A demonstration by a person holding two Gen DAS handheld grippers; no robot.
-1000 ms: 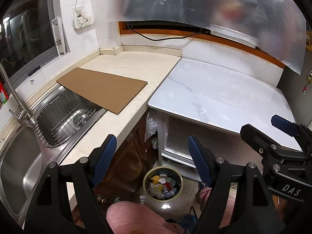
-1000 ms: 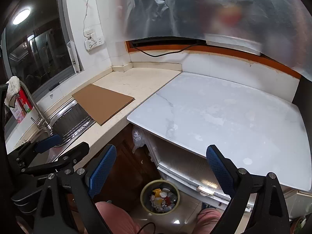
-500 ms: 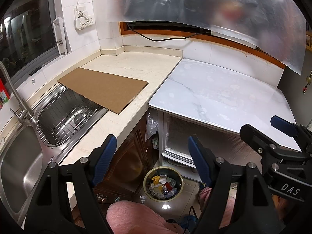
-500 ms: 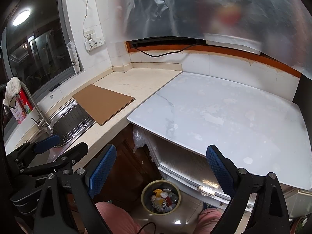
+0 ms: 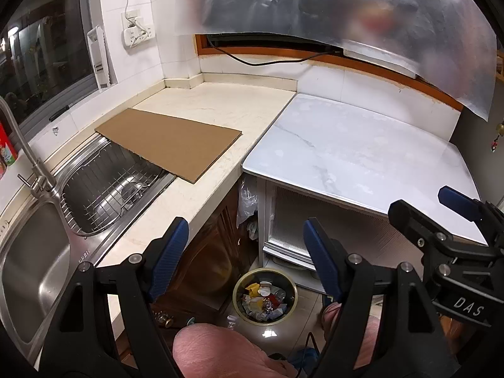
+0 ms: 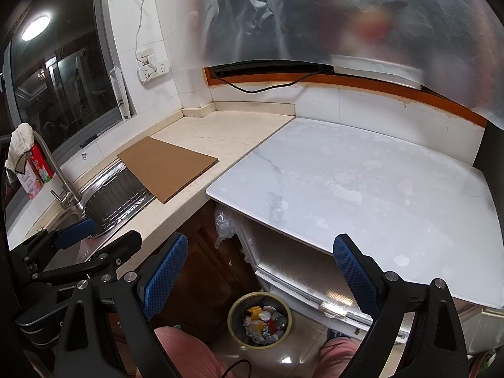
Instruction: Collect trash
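Observation:
A round trash bin [image 5: 265, 296] full of mixed scraps stands on the floor below the counters; it also shows in the right wrist view [image 6: 260, 318]. My left gripper [image 5: 245, 252] is open and empty, held high above the bin. My right gripper [image 6: 260, 271] is open and empty, also above the bin; it shows at the right of the left wrist view [image 5: 441, 217]. A flat brown cardboard sheet [image 5: 170, 143] lies on the beige counter, partly over the sink rack [image 5: 107, 195]. No loose trash shows on the white marble table [image 5: 362, 151].
A steel sink [image 5: 28, 271] and faucet [image 5: 28, 163] are at the left. A crinkled plastic sheet [image 5: 330, 6] hangs across the top. A wall socket [image 5: 137, 31] with a cable is at the back. My knees [image 5: 220, 349] are below.
Both views have drifted very slightly; the grippers stay open and nothing on the counters has moved.

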